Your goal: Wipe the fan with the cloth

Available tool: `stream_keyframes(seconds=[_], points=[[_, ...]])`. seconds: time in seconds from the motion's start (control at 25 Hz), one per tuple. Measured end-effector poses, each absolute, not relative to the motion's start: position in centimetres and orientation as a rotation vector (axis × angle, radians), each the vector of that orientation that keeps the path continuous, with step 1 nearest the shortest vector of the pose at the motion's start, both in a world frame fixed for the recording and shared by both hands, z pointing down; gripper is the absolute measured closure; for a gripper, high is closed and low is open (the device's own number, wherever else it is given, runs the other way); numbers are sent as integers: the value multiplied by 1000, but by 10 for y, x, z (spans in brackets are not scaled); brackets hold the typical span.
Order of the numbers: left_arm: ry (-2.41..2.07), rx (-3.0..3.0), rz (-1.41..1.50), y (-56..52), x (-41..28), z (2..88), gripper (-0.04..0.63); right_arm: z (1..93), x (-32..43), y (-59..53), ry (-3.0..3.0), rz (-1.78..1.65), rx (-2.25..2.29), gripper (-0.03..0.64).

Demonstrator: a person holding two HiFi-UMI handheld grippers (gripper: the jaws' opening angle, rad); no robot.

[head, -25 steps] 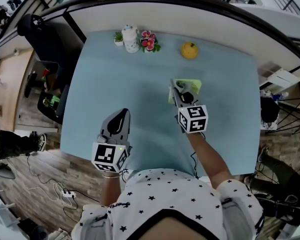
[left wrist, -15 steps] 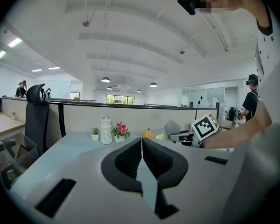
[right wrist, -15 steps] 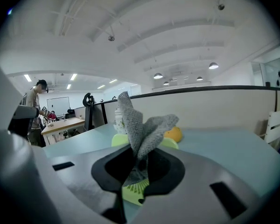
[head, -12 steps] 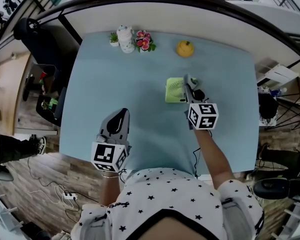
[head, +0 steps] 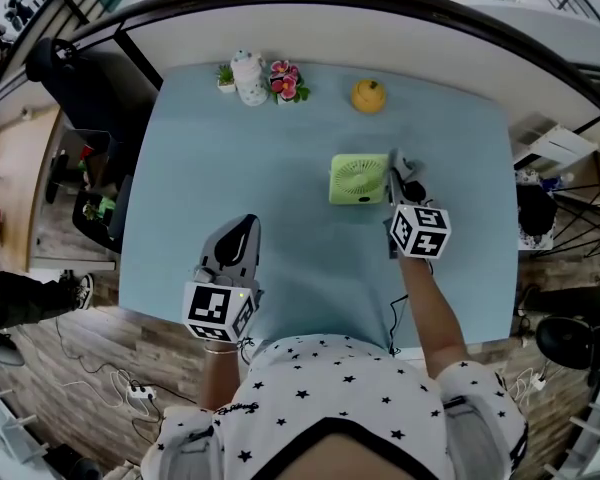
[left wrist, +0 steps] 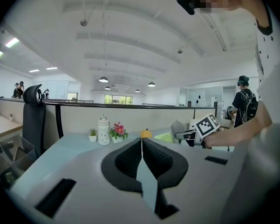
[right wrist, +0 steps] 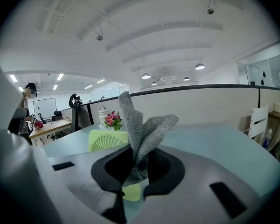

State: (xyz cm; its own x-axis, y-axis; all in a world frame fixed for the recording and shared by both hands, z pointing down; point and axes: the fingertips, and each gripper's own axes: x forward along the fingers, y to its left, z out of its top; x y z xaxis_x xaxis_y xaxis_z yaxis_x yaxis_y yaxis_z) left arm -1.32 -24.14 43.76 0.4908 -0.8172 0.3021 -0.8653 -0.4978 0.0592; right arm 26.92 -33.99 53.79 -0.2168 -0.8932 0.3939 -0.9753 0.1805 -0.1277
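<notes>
Head view: right tool [head: 396,174], clamped on the cloth [right wrist: 141,125], sits at the right edge of the fan [head: 360,179] on the desk [head: 280,138]. Left tool [head: 237,238], jaws together and empty, is well apart from the fan. Wiping is probably not finished.

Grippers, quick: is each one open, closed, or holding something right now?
Left gripper: closed, holding nothing.
Right gripper: closed on the cloth, beside the fan.

Green fan [head: 359,180] beside grey cloth [right wrist: 132,118]
</notes>
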Motion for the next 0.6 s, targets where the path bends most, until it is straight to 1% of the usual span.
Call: stream_keyframes(seconds=[0.4, 0.6], points=[[-1449, 2537, 350, -242, -14, 435, 563, 535, 268, -337, -2218, 516, 1807, 581], [-1450, 2536, 356, -241, -15, 436, 563, 518, 233, -335, -2320, 444, 1728, 581]])
